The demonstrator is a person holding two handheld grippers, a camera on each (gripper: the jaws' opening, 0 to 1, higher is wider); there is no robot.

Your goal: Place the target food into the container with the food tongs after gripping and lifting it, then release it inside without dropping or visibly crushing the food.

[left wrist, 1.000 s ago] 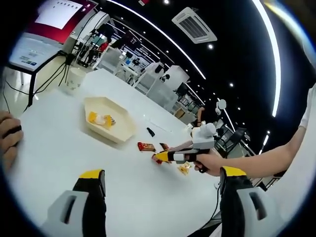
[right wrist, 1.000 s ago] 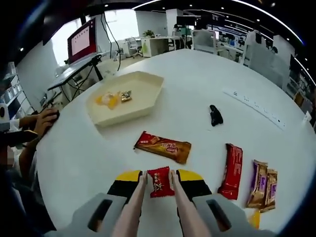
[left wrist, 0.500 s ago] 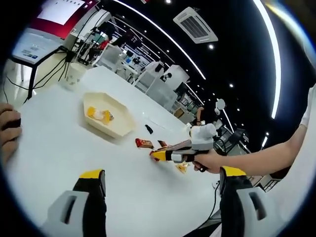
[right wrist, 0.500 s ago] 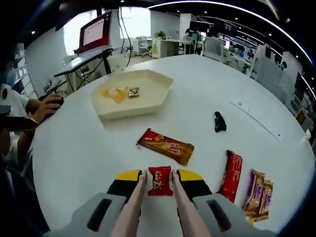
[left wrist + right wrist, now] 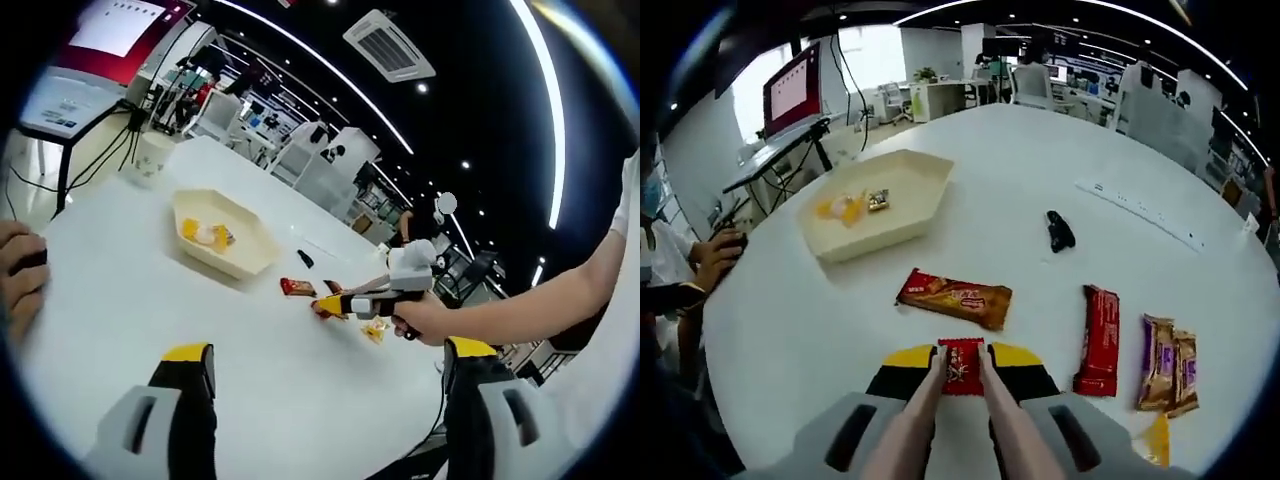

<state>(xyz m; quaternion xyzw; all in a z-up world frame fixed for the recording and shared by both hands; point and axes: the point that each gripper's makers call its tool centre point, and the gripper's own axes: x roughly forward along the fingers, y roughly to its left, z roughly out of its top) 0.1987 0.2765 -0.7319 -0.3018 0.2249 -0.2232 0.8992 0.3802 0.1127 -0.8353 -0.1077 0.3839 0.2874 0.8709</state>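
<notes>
The right gripper [image 5: 960,368] now pinches its tongs [image 5: 940,420] tighter on the small red candy [image 5: 961,364], lifted clear of the table [image 5: 820,310], ready to carry to the tray [image 5: 902,215]. The left gripper [image 5: 330,375] hangs with jaws spread, empty.

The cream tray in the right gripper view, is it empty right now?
No, the cream tray already holds a couple of small wrapped snacks near its far left side.

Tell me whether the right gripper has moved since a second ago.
Yes. In the left gripper view the right gripper, shut on the red candy, sits slightly farther from the orange-brown bar and higher off the table.
</notes>
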